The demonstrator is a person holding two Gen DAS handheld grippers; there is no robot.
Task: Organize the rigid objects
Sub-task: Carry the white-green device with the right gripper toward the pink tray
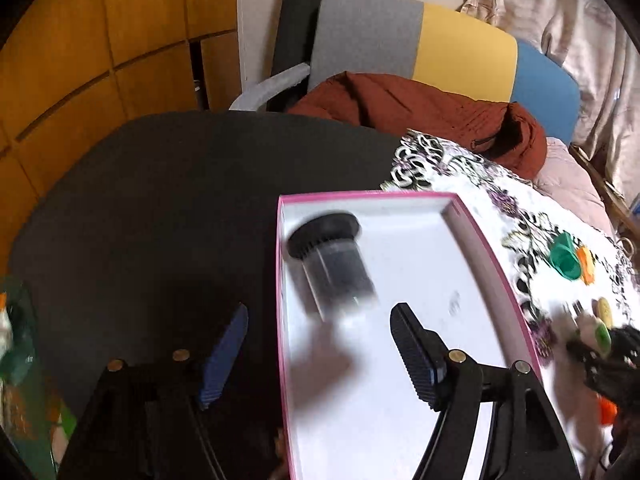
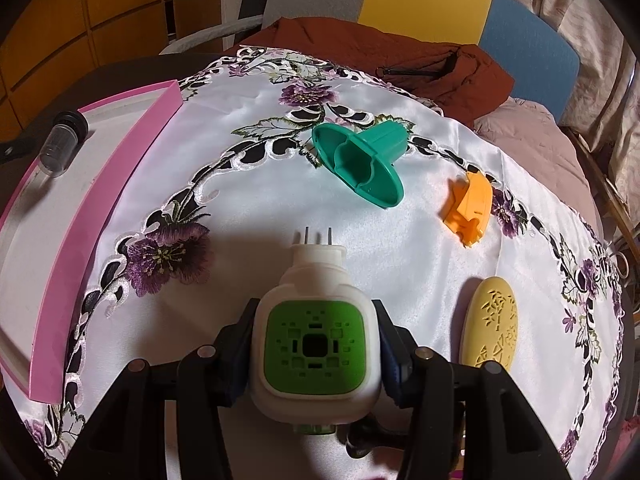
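The white-and-green plug-in device (image 2: pixel 316 344), prongs pointing away, sits clamped in the right gripper (image 2: pixel 316 354) over the tablecloth's (image 2: pixel 248 200) near edge, the pink tray (image 2: pixel 100 184) off to its left, where the wide-open left gripper (image 1: pixel 320 356) hovers over a blurred, probably loose vial (image 1: pixel 332 264).
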